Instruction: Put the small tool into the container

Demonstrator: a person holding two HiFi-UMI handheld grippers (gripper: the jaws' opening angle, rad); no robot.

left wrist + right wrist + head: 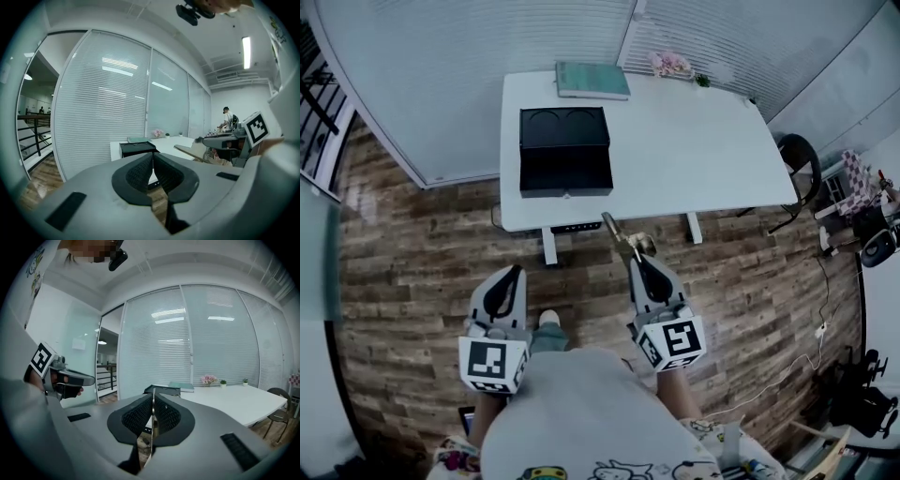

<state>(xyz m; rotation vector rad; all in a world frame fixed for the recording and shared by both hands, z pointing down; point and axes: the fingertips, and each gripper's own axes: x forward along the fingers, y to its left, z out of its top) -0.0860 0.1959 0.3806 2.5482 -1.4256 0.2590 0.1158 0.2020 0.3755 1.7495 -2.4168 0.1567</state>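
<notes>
A black container point(565, 150) lies open on the left part of the white table point(694, 150). It also shows far ahead in the left gripper view point(137, 148) and the right gripper view point(161, 390). My right gripper point(636, 260) point(153, 404) hangs over the floor just short of the table's front edge. It is shut on the small tool point(617, 232), a thin flat blade point(153, 425) that sticks out toward the table. My left gripper point(516, 272) point(151, 161) is held level beside it, shut with nothing in it. From there the tool point(187, 152) shows at the right.
A green book point(592, 80) and pink flowers point(670, 64) sit at the table's far edge, against a glass wall with blinds. A black chair point(797, 159) stands at the table's right end. Wooden floor point(412, 262) surrounds me, with cables at the right.
</notes>
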